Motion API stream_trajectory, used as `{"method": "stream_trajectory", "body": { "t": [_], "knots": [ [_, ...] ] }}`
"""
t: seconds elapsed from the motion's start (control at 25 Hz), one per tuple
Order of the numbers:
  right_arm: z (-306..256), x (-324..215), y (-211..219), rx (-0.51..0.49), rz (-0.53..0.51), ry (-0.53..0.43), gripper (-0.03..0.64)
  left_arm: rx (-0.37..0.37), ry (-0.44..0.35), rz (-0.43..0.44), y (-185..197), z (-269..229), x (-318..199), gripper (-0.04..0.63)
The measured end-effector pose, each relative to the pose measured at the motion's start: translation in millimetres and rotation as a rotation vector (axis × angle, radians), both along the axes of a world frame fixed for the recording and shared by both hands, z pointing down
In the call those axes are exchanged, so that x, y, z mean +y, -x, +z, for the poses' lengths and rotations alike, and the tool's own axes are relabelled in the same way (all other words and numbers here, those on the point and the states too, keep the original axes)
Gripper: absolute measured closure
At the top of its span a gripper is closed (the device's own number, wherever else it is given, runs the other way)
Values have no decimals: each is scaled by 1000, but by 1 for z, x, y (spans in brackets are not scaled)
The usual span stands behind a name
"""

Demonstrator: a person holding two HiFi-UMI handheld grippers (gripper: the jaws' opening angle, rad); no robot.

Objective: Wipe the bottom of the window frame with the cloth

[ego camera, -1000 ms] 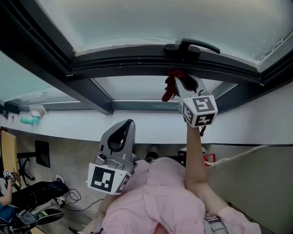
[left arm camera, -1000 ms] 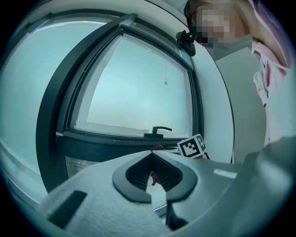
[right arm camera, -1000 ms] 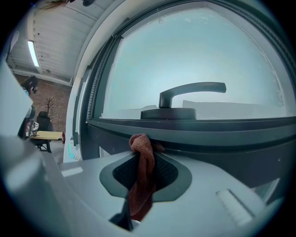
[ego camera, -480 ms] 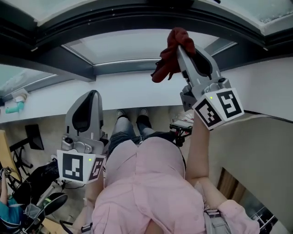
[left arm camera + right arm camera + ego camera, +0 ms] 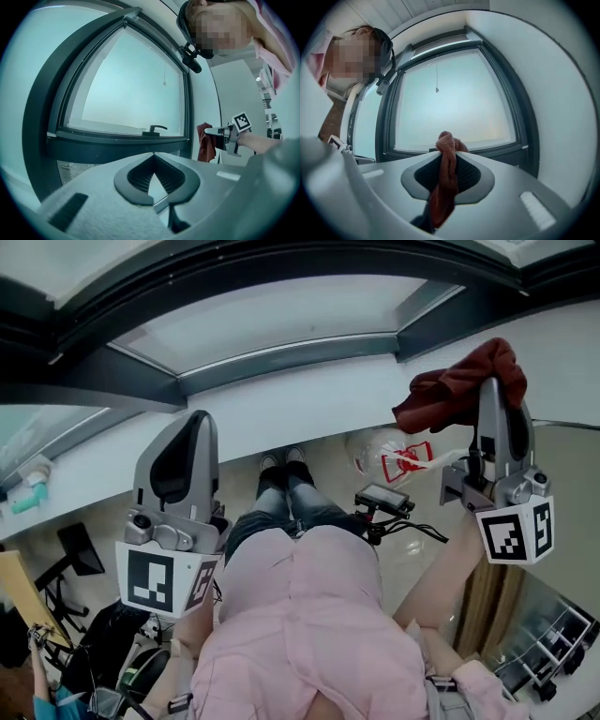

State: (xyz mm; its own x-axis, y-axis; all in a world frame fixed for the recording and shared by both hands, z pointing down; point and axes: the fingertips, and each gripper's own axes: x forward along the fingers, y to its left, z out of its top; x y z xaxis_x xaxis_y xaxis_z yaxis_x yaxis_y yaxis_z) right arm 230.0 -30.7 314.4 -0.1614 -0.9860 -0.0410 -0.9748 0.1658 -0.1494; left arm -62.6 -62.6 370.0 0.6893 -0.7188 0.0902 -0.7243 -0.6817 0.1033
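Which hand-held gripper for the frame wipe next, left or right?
Right. The right hand-held gripper is shut on the cloth, facing the window frame; the left hand-held gripper is shut and empty.

Soft daylight from the frosted window [image 5: 454,103], dim interior; strong fisheye bending, black vignetted corners

Two grippers, left gripper [image 5: 200,420] and right gripper [image 5: 488,382]; one cloth [image 5: 456,388], one window frame [image 5: 117,141], one handle [image 5: 155,129].

My head camera is looking steeply down; both gripper cameras are facing forward, closely sharing the window frame [image 5: 117,140].
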Motion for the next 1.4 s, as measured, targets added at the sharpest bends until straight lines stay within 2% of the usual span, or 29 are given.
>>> {"method": "stream_trajectory", "body": {
  "t": [0.16, 0.36, 0.52, 0.64, 0.88, 1.16, 1.4],
  "knots": [
    [15, 24, -13, 14, 86, 39, 551, -9, -33, 46, -9, -2, -11, 598],
    [23, 34, -5, 2, 87, 26, 551, -18, -88, 66, -19, -14, -10, 598],
    [14, 13, 11, 31, 18, 11, 551, -21, -133, 50, -26, -32, -8, 598],
    [3, -17, 21, 89, -51, -17, 549, -26, -149, 13, -35, -36, -10, 598],
    [-22, -100, 11, 215, -195, -63, 549, 0, -164, -78, -89, -45, -32, 598],
    [-17, -168, 13, 285, -328, 2, 549, -2, -164, -161, -130, -46, -33, 598],
    [-10, -200, 36, 291, -395, 47, 549, -12, -149, -200, -133, -45, -36, 598]
  ]
}}
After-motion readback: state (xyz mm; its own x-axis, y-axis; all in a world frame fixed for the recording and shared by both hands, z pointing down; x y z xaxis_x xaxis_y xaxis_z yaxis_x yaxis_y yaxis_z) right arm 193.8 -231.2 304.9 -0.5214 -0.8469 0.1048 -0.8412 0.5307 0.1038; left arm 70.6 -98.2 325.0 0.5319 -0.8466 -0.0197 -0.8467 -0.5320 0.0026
